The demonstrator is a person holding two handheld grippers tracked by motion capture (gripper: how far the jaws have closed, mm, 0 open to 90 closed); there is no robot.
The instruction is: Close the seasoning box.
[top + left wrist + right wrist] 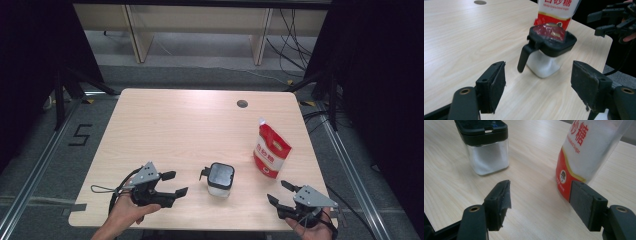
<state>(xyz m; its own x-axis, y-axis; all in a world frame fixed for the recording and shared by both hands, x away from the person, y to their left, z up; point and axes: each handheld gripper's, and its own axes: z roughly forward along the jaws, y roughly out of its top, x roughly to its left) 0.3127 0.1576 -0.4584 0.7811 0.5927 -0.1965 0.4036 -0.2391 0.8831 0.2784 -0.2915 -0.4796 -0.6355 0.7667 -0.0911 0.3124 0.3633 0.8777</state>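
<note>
**Grippers idle at near edge; jar between them, bag beyond the right**

Table [165, 125] is seen from the high view to bear two items. A glass jar [220, 179] with a black lid and a side handle stands upright near the front edge, part-filled with white granules. A red-and-white sugar bag [270, 150] stands upright to the jar's right and a little farther back, apart from it.

The left gripper [174, 183] is held low at the front-left, jaws spread wide and nothing held. In the left gripper view the jar [549, 50] is found ahead, well short of the pads [496, 85], its handle turned toward this gripper. The right gripper [281, 192] is held at the front-right corner, likewise wide open and empty. In the right gripper view the bag [586, 155] is seen just beyond the right-hand pad [584, 205], apparently untouched, with the jar [486, 147] farther off.

The left gripper is judged nearer the jar, the right nearer the bag. A straight forward reach by each is judged sufficient, both items standing with long axis vertical.
</note>
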